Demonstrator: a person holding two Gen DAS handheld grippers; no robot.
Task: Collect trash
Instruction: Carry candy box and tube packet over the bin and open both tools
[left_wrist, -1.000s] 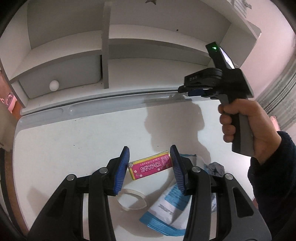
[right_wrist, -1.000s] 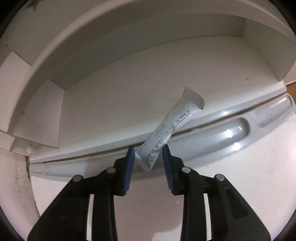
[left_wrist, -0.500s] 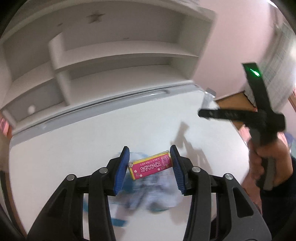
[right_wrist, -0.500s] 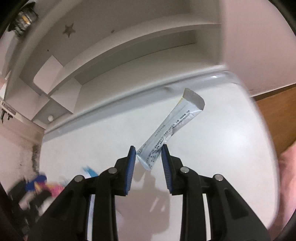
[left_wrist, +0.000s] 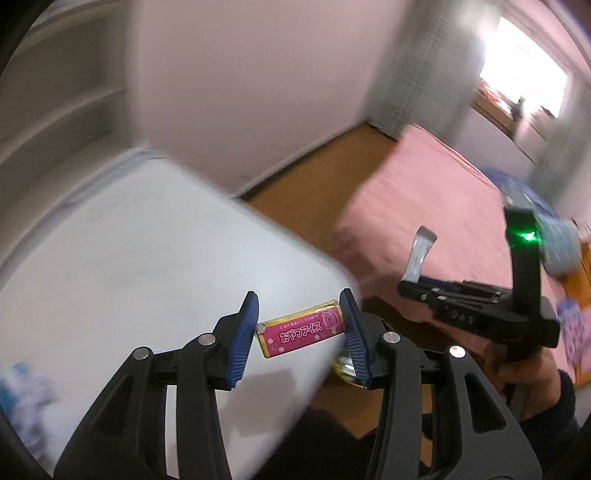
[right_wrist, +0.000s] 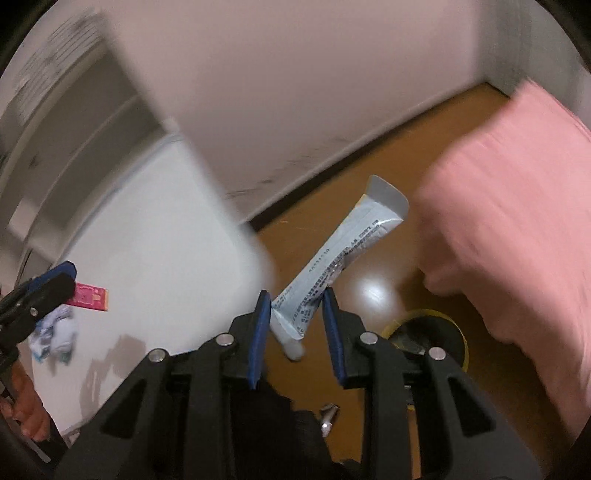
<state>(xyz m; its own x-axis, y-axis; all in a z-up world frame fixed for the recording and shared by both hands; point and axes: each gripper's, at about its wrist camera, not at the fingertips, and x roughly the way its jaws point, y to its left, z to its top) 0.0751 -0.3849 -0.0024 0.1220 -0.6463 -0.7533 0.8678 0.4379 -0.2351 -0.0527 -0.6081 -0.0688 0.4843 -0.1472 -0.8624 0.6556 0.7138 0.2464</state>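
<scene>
My left gripper (left_wrist: 301, 334) is shut on a pink and gold snack box (left_wrist: 301, 328) and holds it in the air over the right edge of the white desk (left_wrist: 147, 258). My right gripper (right_wrist: 295, 325) is shut on a long white stick wrapper (right_wrist: 340, 254), held above the brown floor. The right gripper also shows in the left wrist view (left_wrist: 406, 286) with the wrapper (left_wrist: 419, 254) sticking up. The left gripper with the pink box (right_wrist: 90, 295) shows at the left of the right wrist view. A round bin with a yellow rim (right_wrist: 428, 332) stands on the floor below.
Crumpled blue and white wrappers (right_wrist: 55, 332) lie on the desk. A pink bed cover (right_wrist: 517, 221) fills the right side. White shelves (right_wrist: 74, 129) stand behind the desk. A small metallic piece (right_wrist: 328, 413) lies on the brown floor (right_wrist: 369, 162).
Both grippers have swung right, off the desk toward the floor and bed, each still holding its item. The view has turned from the shelves to the wall, floor and bin.
</scene>
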